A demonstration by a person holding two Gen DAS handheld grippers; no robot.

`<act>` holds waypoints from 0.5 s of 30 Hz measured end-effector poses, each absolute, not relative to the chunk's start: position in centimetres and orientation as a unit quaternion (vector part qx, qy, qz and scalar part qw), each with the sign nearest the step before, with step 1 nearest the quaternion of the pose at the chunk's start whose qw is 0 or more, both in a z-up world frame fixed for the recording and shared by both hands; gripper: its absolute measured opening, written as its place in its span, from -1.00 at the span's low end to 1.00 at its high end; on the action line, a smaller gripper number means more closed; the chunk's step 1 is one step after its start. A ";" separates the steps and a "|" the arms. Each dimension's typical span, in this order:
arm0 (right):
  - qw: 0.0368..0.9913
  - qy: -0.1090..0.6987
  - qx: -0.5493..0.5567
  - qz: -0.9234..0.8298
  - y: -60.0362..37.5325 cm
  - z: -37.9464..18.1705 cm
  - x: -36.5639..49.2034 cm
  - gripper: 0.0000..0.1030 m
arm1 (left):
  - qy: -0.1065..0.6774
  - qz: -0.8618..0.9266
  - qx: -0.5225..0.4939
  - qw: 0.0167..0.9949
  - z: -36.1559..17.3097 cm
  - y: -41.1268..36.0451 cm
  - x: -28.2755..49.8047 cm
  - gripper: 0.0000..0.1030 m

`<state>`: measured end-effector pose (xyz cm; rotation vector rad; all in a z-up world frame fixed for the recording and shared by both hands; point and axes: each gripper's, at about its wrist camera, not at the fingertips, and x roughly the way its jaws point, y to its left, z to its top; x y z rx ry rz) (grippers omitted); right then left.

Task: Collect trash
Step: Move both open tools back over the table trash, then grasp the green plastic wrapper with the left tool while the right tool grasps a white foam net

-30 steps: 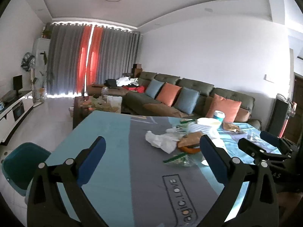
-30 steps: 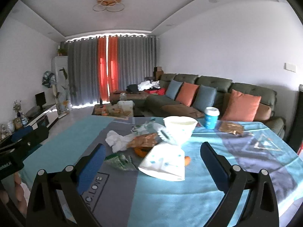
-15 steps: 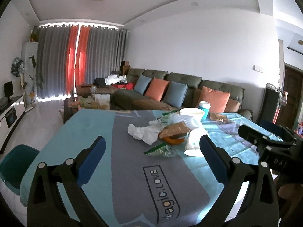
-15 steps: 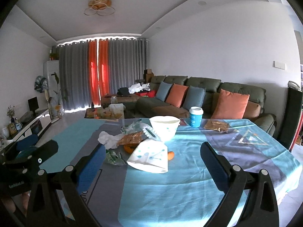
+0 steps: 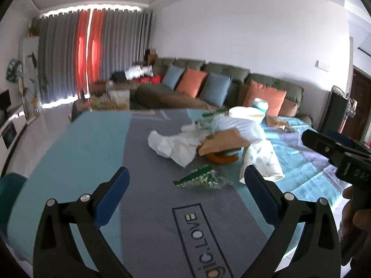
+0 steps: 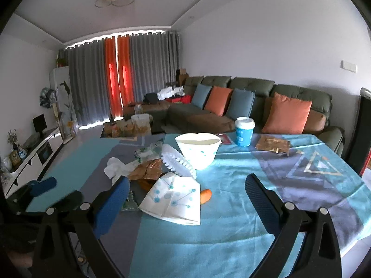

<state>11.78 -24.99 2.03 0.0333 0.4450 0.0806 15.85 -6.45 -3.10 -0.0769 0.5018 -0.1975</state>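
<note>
Trash sits in a pile near the middle of the table (image 6: 243,208), which has a blue and grey cloth on it. In the pile you can see a crumpled white tissue (image 5: 171,146), a brown snack wrapper (image 5: 222,142) lying on top of something orange, and a white paper bag with blue dots (image 6: 174,199) lying flat on the side nearest you. A small orange bit (image 6: 205,195) lies just beside that bag. A green and clear wrapper (image 5: 201,179) lies a little apart from the pile, closer to your edge of the table. Behind the pile stands a white paper bowl with blue dots (image 6: 198,150). A blue cup with a white lid (image 6: 244,131) stands near the far edge, and another brown wrapper (image 6: 272,144) lies just beside it, toward the far right corner. Your left gripper (image 5: 184,185) is wide open and holds nothing; it hangs over the grey part of the cloth, near the green wrapper. Your right gripper (image 6: 185,192) is wide open too and holds nothing; in its own view the dotted bag shows between its fingers. A sofa with orange and blue pillows (image 6: 255,97) stands behind the table.
</note>
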 end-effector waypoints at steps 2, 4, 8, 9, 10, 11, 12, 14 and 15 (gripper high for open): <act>0.971 0.234 0.011 0.043 -24.9 1.7 13.2 0.87 | 0.267 -0.102 -0.042 0.957 -3.8 -6.7 17.7 0.89; 0.969 0.241 0.012 0.048 -24.8 1.4 14.5 0.87 | 0.280 -0.105 -0.042 0.953 -4.2 -7.0 19.1 0.89; 0.966 0.251 0.003 0.056 -24.3 1.3 16.8 0.87 | 0.306 -0.109 -0.037 0.945 -5.3 -7.5 21.5 0.89; 0.965 0.255 0.001 0.059 -24.2 1.3 17.5 0.86 | 0.312 -0.108 -0.035 0.943 -5.5 -7.6 21.9 0.89; 0.964 0.259 0.000 0.064 -24.0 1.2 18.1 0.84 | 0.318 -0.109 -0.035 0.941 -5.8 -7.7 22.4 0.89; 0.963 0.262 -0.002 0.067 -24.0 1.2 18.6 0.82 | 0.334 -0.114 -0.043 0.935 -6.3 -7.7 23.0 0.89; 0.962 0.264 -0.003 0.071 -23.9 1.2 19.1 0.80 | 0.345 -0.113 -0.046 0.931 -6.5 -7.7 23.4 0.89; 0.960 0.270 -0.004 0.078 -23.7 1.1 20.0 0.76 | 0.365 -0.111 -0.053 0.923 -7.0 -7.6 24.2 0.89; 0.959 0.272 -0.004 0.081 -23.6 1.0 20.3 0.73 | 0.371 -0.107 -0.060 0.920 -7.1 -7.5 24.6 0.89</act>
